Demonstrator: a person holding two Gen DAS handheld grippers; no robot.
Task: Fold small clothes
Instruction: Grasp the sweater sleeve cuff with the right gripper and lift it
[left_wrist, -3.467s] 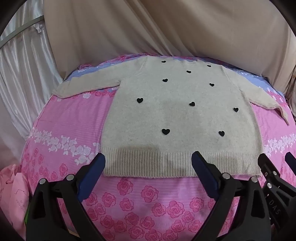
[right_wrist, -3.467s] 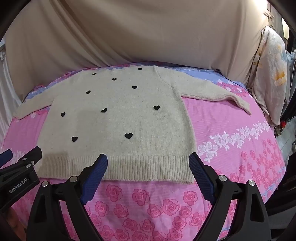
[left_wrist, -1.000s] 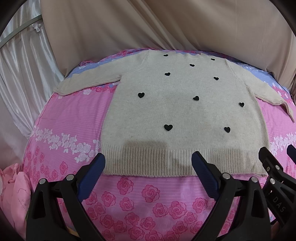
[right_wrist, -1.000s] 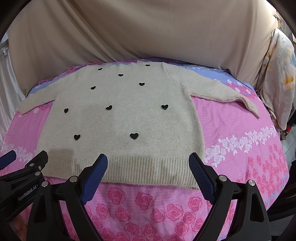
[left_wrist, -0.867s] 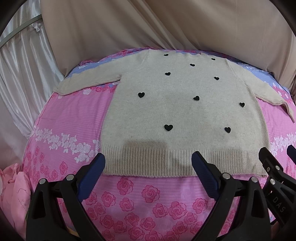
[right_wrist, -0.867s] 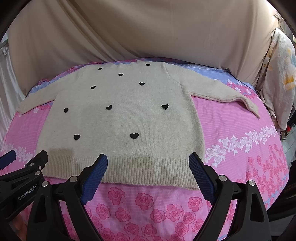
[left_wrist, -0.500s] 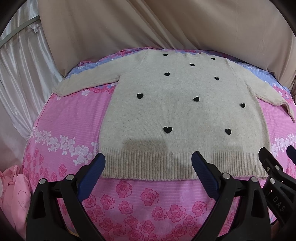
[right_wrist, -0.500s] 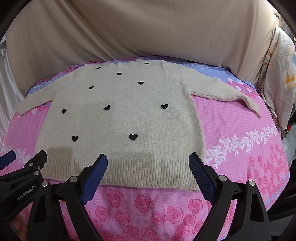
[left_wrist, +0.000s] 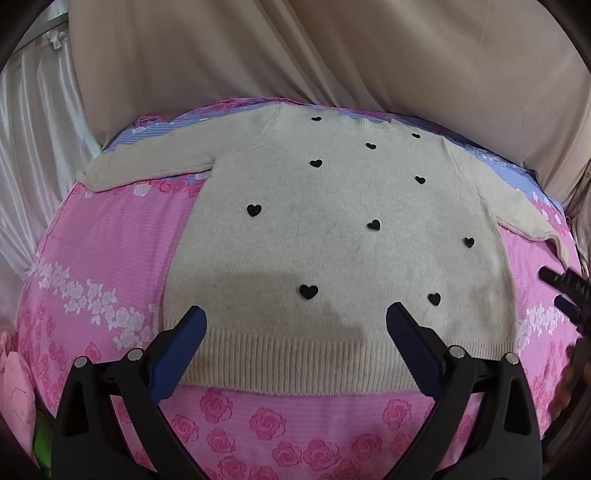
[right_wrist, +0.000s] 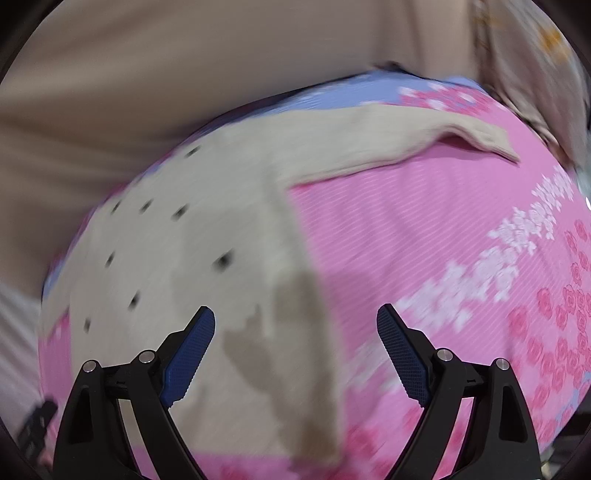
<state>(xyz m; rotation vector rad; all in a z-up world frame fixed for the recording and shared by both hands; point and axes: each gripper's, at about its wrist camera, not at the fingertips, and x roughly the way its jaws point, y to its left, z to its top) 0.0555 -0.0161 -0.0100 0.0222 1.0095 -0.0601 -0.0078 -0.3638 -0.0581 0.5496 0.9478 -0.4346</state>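
Note:
A beige knit sweater (left_wrist: 332, 236) dotted with small black hearts lies flat, front up, on a pink rose-print bed cover (left_wrist: 110, 236). Both sleeves are spread out to the sides. My left gripper (left_wrist: 295, 325) hovers open over the ribbed hem, nothing between its blue pads. The right wrist view is blurred by motion. There my right gripper (right_wrist: 295, 325) is open above the sweater's (right_wrist: 177, 258) right side edge. The right sleeve (right_wrist: 406, 136) stretches away toward the upper right. My right gripper's black tip (left_wrist: 565, 291) shows at the left view's right edge.
A beige curtain (left_wrist: 332, 55) hangs behind the bed and a white satin drape (left_wrist: 33, 147) hangs at the left. A pale pink cloth (left_wrist: 14, 391) lies at the lower left corner. A floral fabric (right_wrist: 535, 55) hangs at the far right.
My right gripper has swung quickly to the right and forward, from the hem toward the sweater's right side and sleeve. The left gripper moved forward over the hem. Both stay open.

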